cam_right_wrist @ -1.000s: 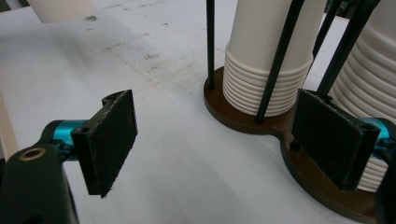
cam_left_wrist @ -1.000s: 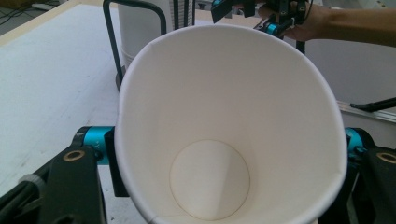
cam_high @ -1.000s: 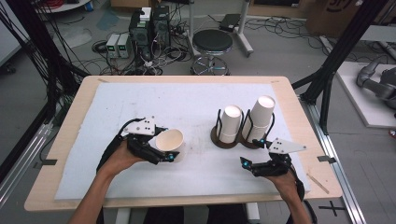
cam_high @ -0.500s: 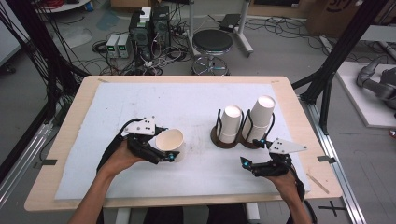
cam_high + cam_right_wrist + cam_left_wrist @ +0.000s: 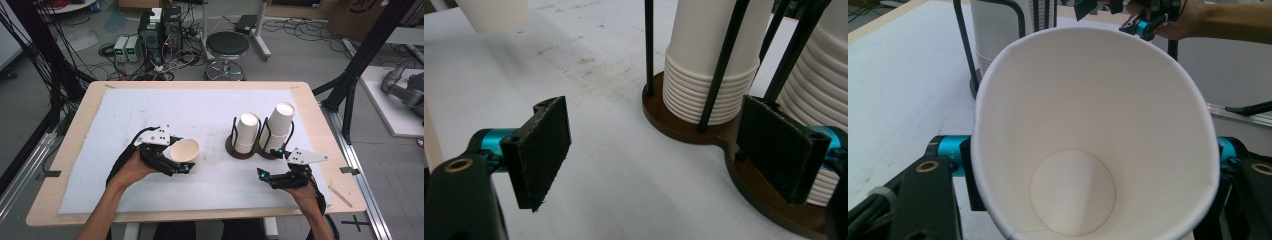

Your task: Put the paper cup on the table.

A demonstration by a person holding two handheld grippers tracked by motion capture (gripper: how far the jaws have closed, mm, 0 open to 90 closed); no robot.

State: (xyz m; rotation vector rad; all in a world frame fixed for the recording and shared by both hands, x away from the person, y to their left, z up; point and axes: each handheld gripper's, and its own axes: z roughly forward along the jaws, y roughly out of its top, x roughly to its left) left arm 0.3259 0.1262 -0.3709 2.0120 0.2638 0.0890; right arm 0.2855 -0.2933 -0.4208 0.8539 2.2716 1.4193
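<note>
While clamped between fingers [image 5: 955, 165], cup [image 5: 1088, 135] tilts.

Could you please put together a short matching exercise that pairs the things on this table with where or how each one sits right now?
Things:
1. single white paper cup
2. right gripper
3. taller stack of white paper cups
4. dark brown double-ring cup holder base

Places or states:
A. jaws open, nothing between them, beside the holder
B. flat on the white mat, carrying black wire uprights
C. clamped in the jaws of the left gripper, mouth tilted towards that gripper's camera
D. upside down in the holder's right-hand ring in the high view

Pairs: 1-C, 2-A, 3-D, 4-B
</note>
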